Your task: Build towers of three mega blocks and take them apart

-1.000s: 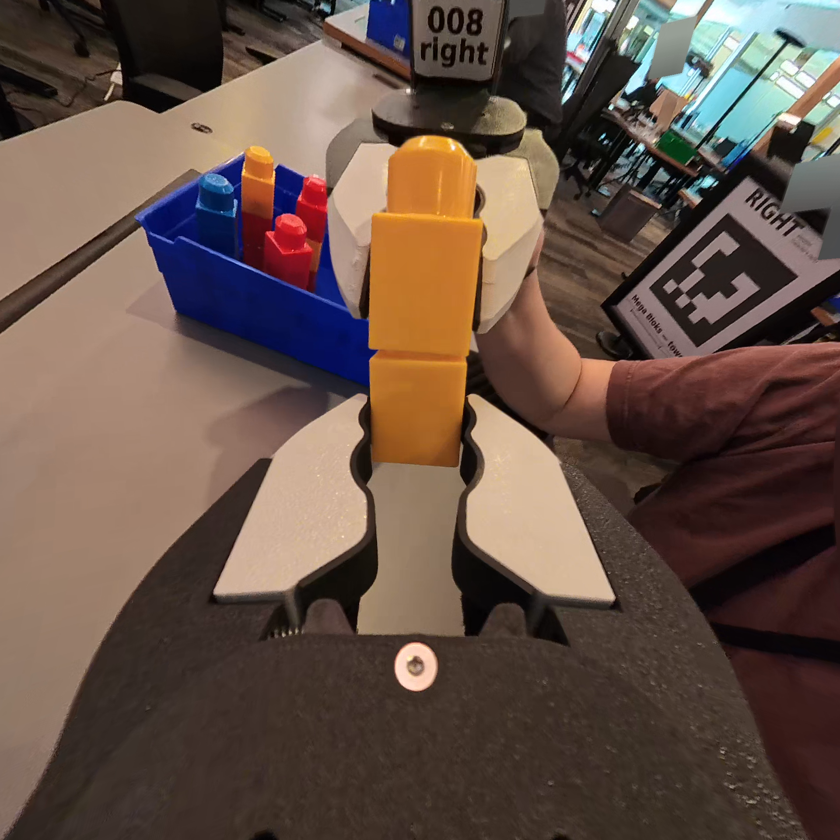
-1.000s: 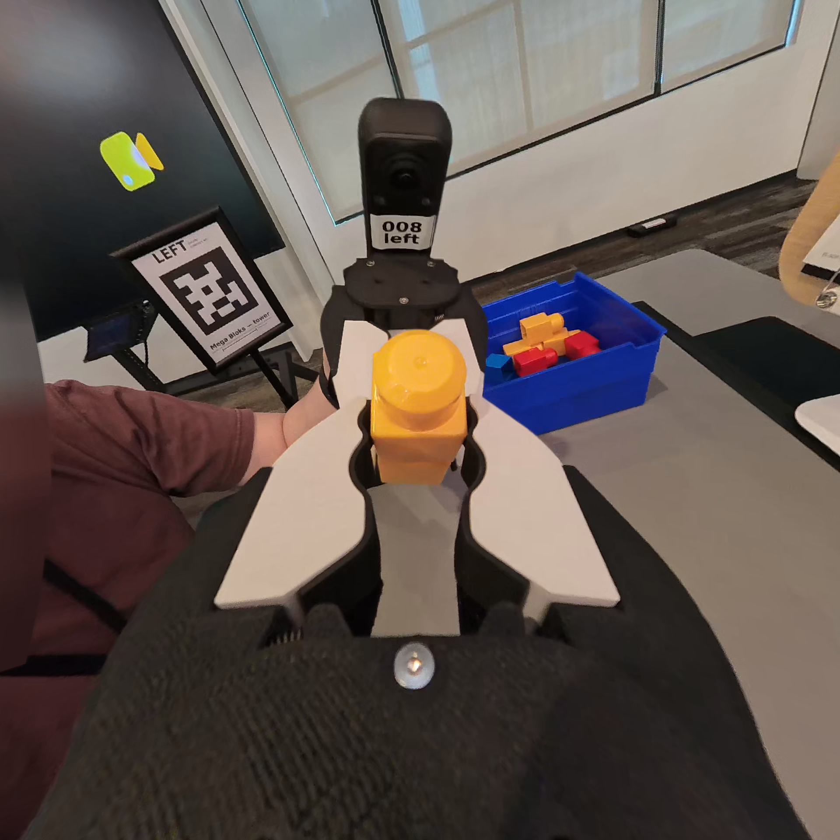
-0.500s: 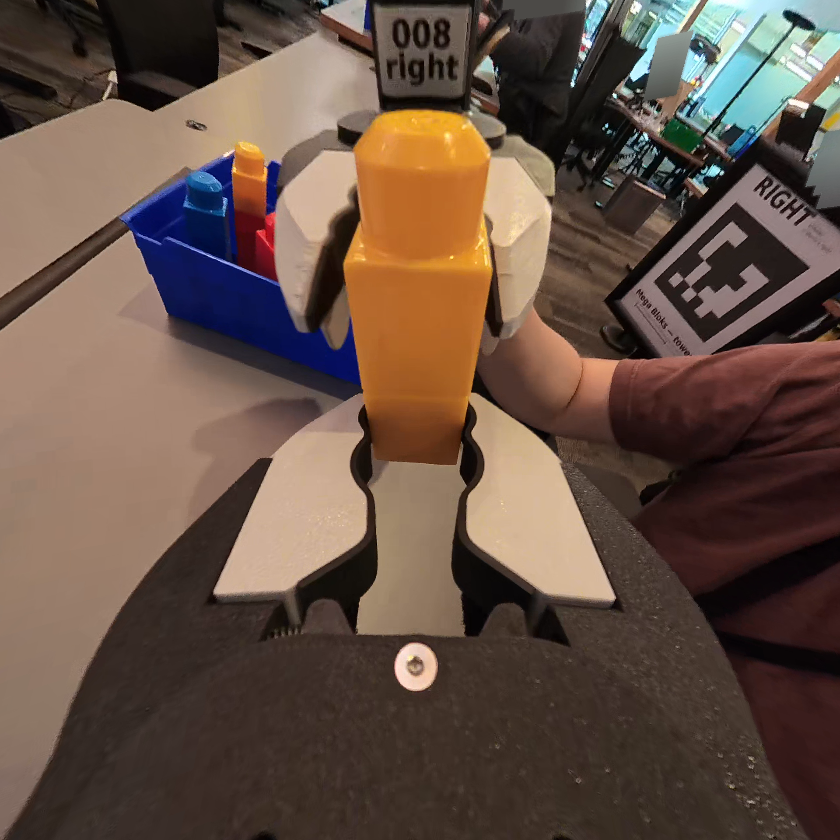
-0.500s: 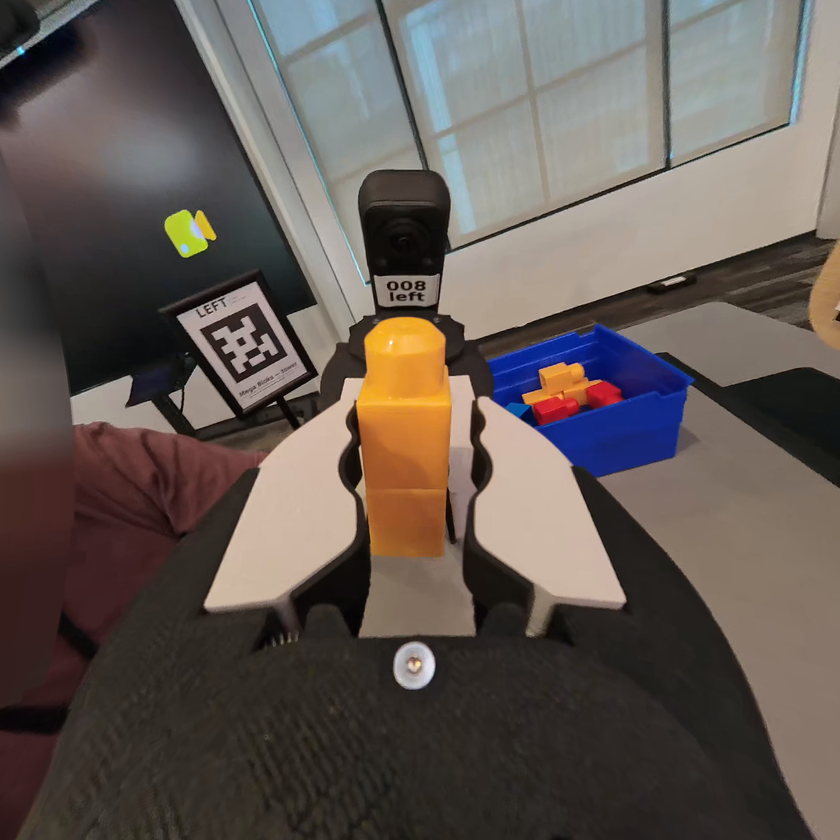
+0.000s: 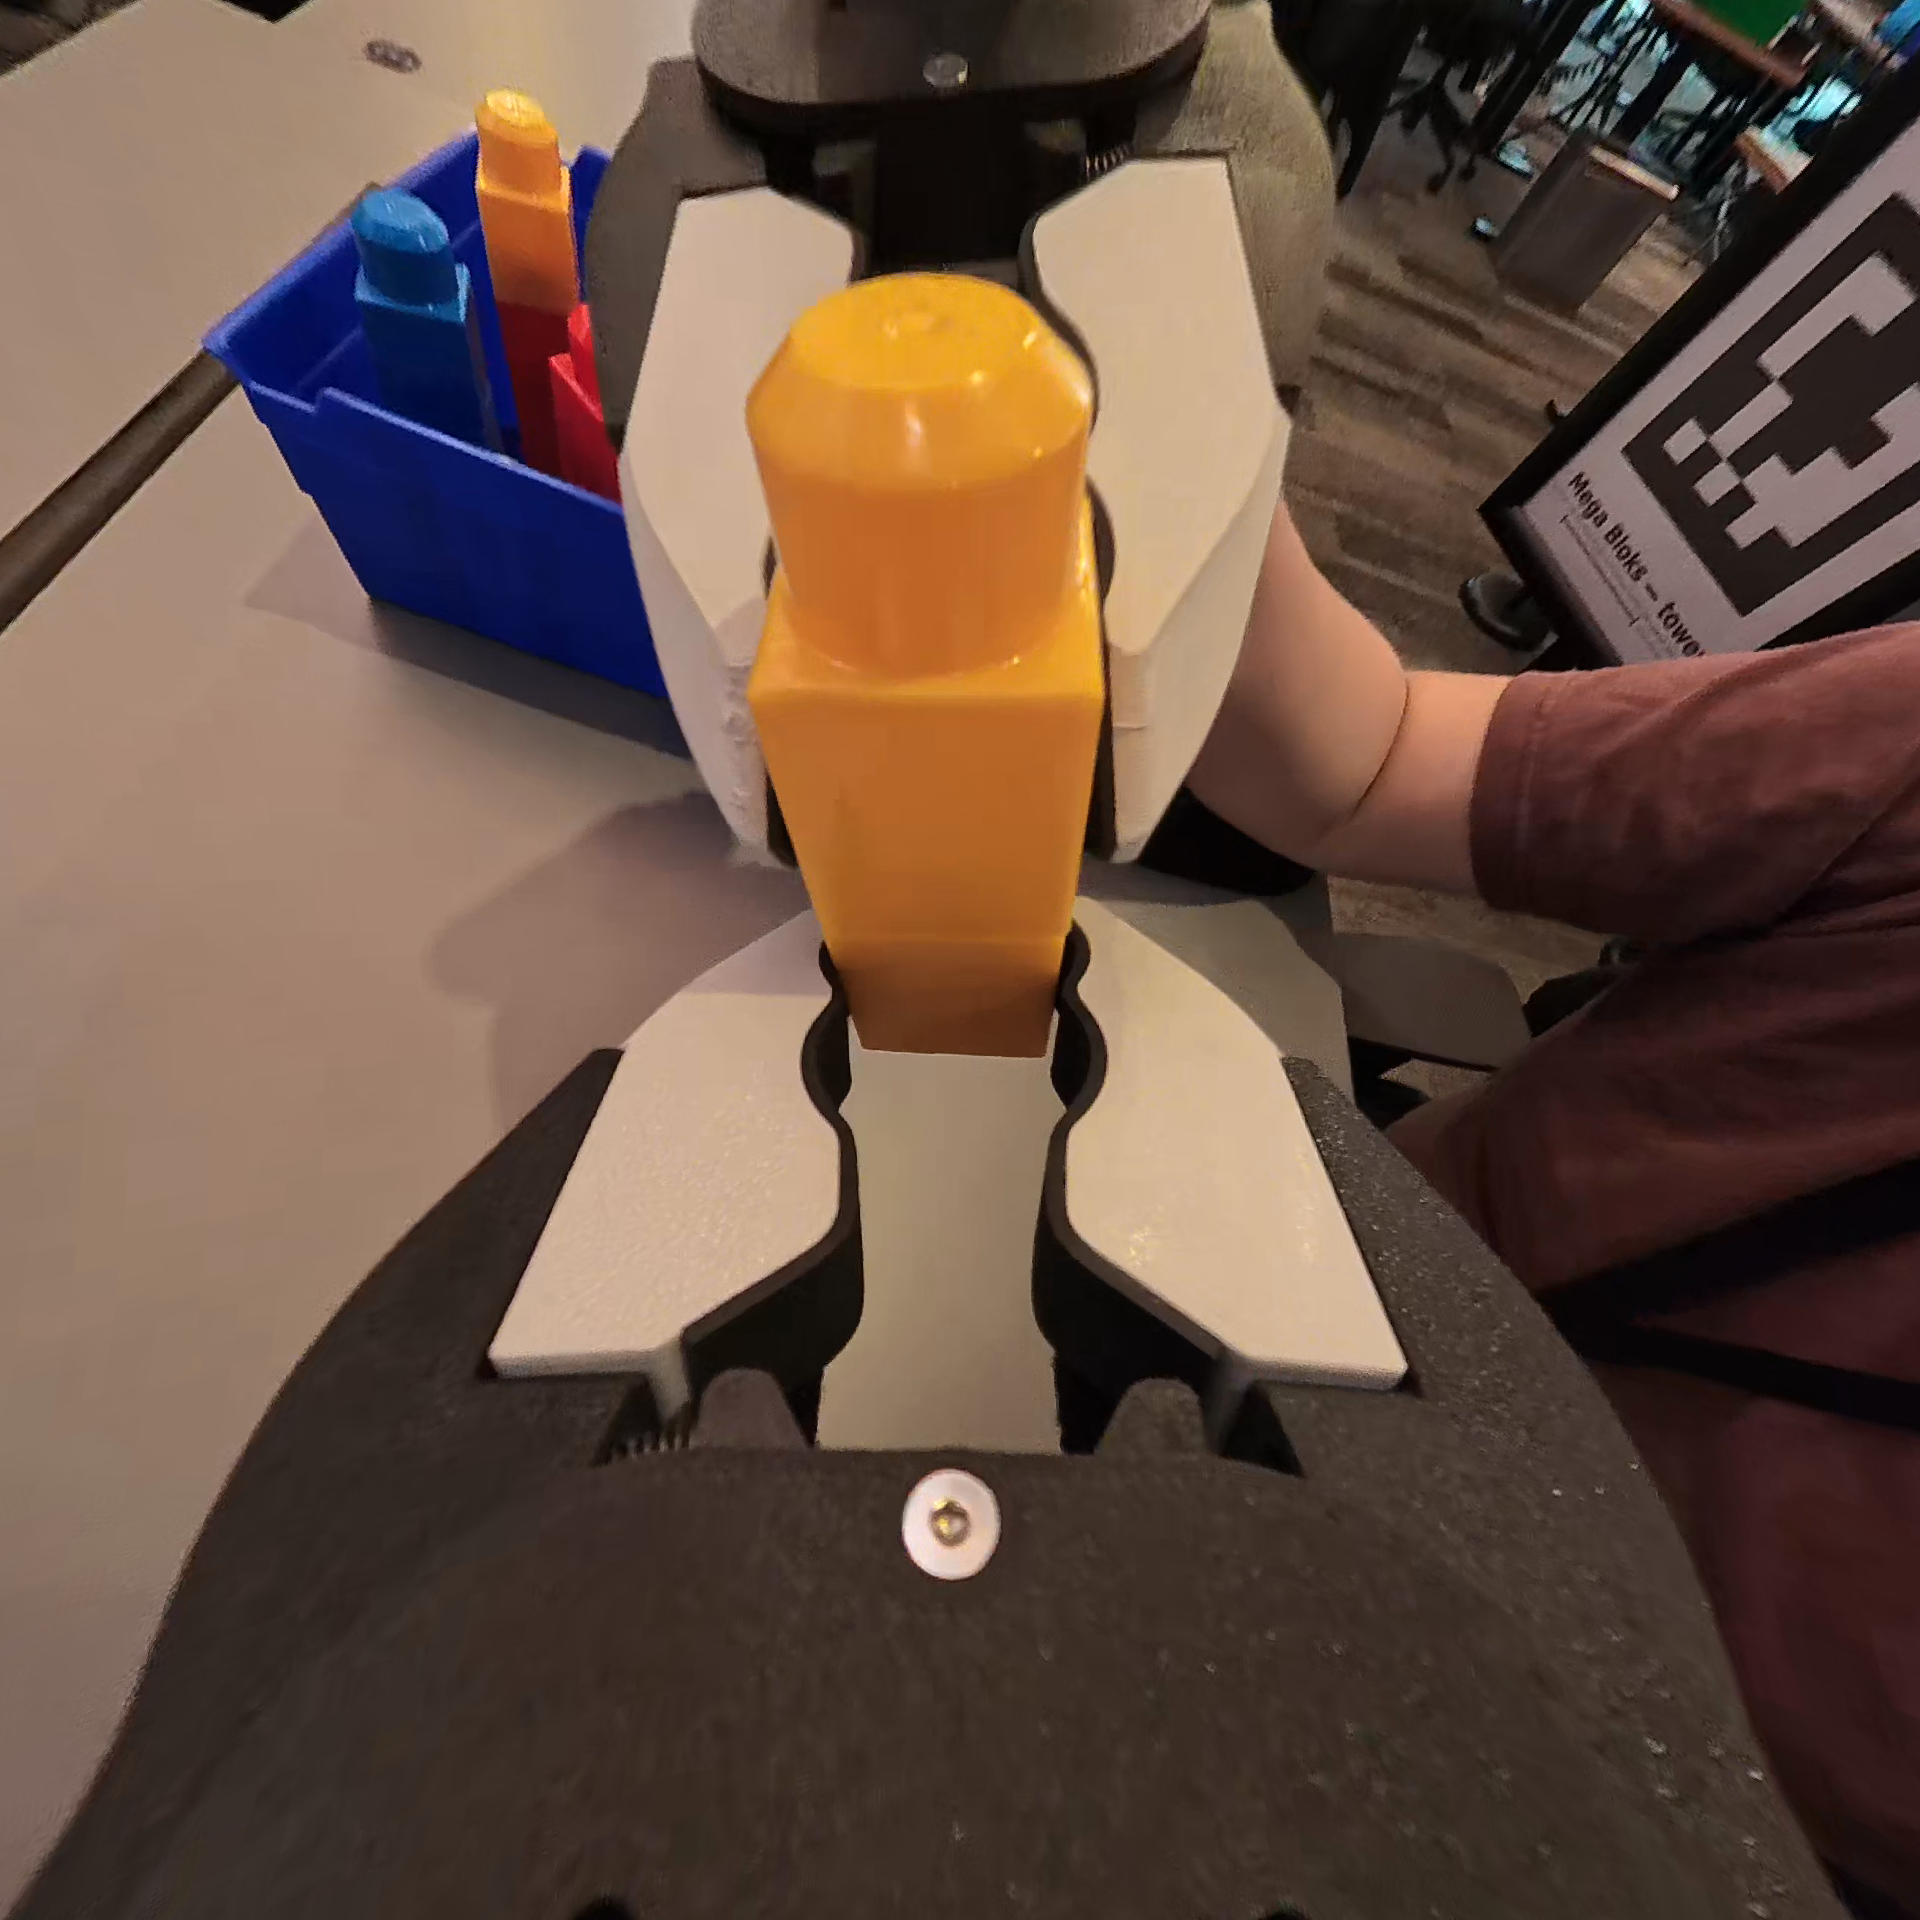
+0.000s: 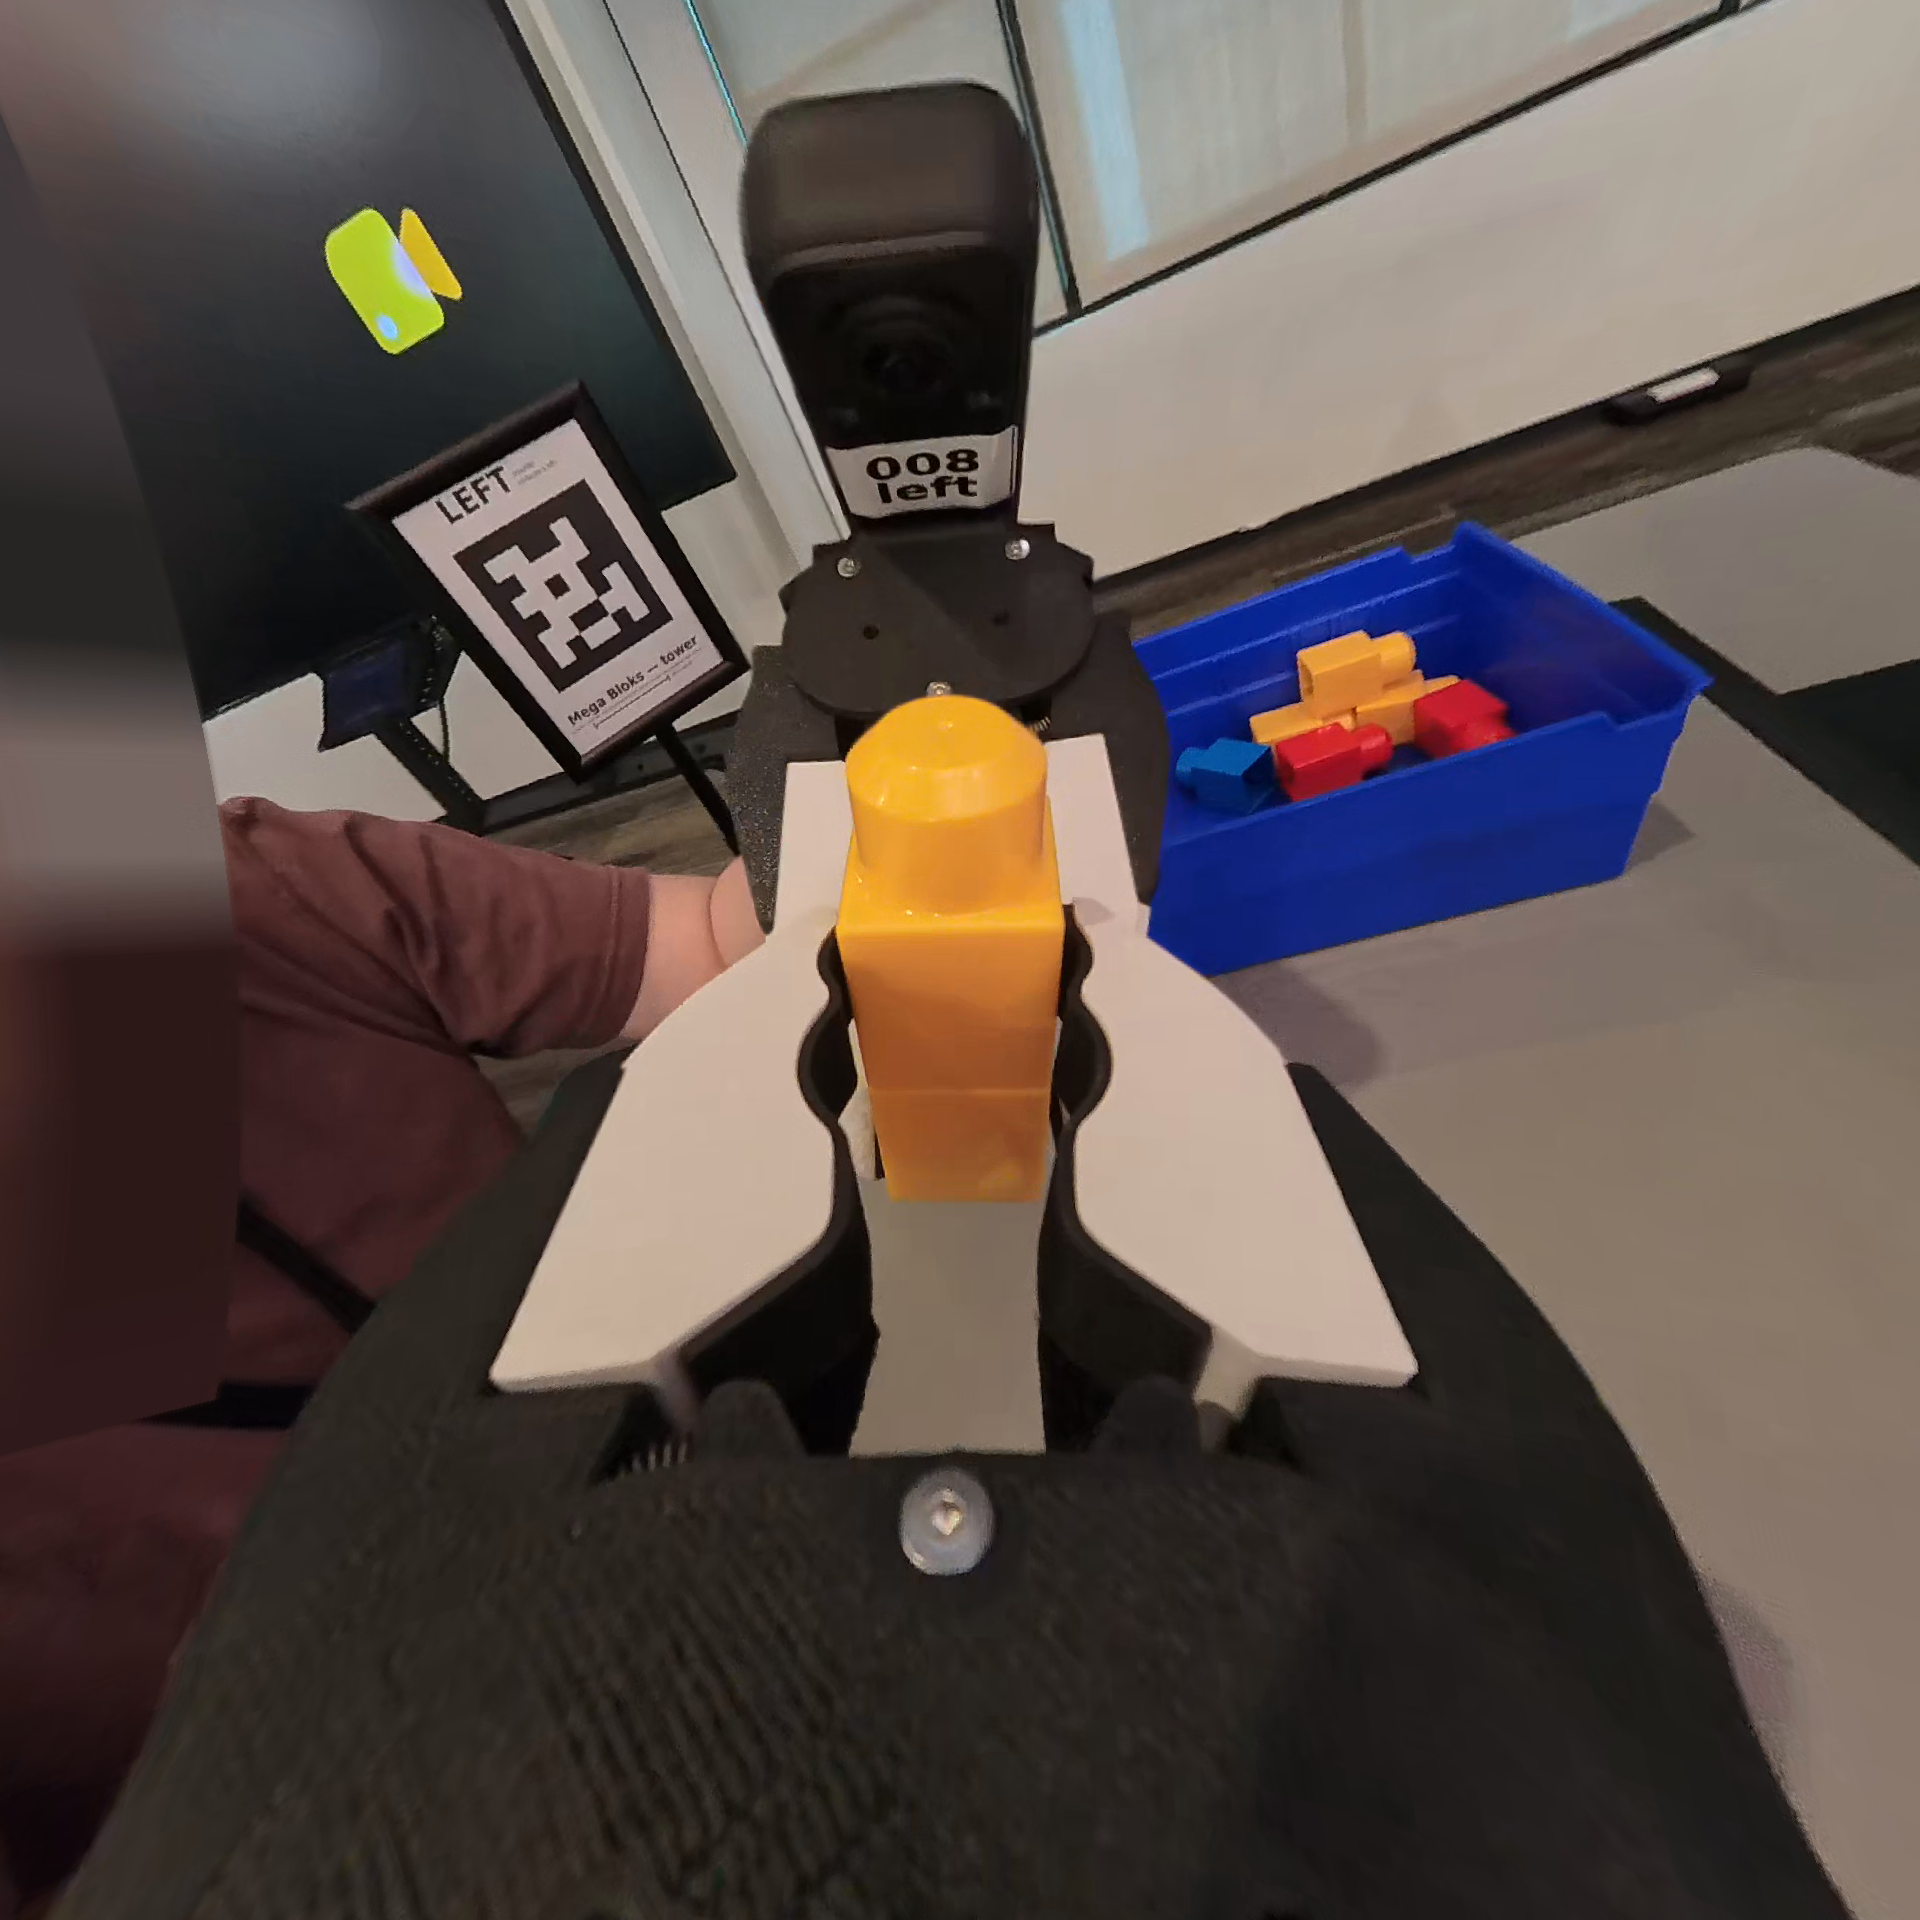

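Note:
Two orange mega blocks are joined into one short tower. In the left wrist view my left gripper (image 5: 951,982) is shut on the lower orange block (image 5: 951,992). My right gripper (image 5: 935,758) comes from the far side, and its white fingers (image 5: 707,582) flank the upper orange block (image 5: 925,769). In the right wrist view my right gripper (image 6: 954,987) has its pads against the upper orange block (image 6: 951,977), with the lower block (image 6: 956,1143) just beneath. The left gripper's fingers (image 6: 816,831) show behind the tower. The tower is held above the grey table (image 5: 208,935).
A blue bin (image 5: 436,520) stands on the table beyond the grippers and holds several blue, orange and red blocks (image 6: 1340,727). A person's arm (image 5: 1340,748) and dark red sleeve are on the right. A framed marker sign (image 6: 561,592) stands off the table. About 5 cm separates my left fingertips from my right.
My right gripper's fingers stood apart from the upper block half a second ago and have come together on it again. The tower now sits closer to the left camera, tilted towards it.

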A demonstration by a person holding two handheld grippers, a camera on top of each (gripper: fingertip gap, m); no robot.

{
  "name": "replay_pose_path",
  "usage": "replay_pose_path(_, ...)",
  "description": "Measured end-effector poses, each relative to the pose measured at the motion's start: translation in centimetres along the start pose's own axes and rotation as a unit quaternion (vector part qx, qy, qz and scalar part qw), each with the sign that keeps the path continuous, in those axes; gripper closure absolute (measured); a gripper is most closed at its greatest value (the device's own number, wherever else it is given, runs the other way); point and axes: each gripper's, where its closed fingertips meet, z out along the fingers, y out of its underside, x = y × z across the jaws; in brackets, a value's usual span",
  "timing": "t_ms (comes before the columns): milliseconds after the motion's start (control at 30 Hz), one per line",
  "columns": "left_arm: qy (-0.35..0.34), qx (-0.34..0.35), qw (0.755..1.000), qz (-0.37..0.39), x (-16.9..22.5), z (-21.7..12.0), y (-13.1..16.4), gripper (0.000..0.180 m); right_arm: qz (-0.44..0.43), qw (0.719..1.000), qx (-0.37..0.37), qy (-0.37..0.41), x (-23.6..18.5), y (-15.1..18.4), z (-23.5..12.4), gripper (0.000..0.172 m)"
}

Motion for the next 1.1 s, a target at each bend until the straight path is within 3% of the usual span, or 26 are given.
replay_pose_path(433,-0.021,-0.055,0.998,0.007,-0.6,0.7,1.7,0.145,-0.017,0.999,-0.051,-0.002,0.5,1.9,0.2,0.135)
replay_pose_path(600,-0.037,-0.013,0.999,-0.038,-1.3,-0.2,0.7,0.145,0.013,0.999,0.035,-0.003,1.4,-0.1,0.7,0.135)
replay_pose_path(700,-0.056,-0.017,0.997,-0.046,-1.7,-0.6,0.8,0.145,0.03,0.998,0.054,-0.002,1.9,-0.3,1.3,0.121)
replay_pose_path(733,-0.063,-0.014,0.997,-0.046,-1.9,-0.8,0.7,0.145,0.033,0.997,0.065,-0.013,1.7,-0.5,1.4,0.131)
replay_pose_path(800,-0.057,-0.013,0.997,-0.05,-1.7,-1.0,0.6,0.145,0.034,0.997,0.072,-0.016,1.6,-0.7,1.5,0.134)
replay_pose_path(1100,-0.054,-0.057,0.997,-0.014,-1.4,-0.6,1.8,0.145,-0.024,1.0,-0.007,0.011,1.0,0.9,1.7,0.135)
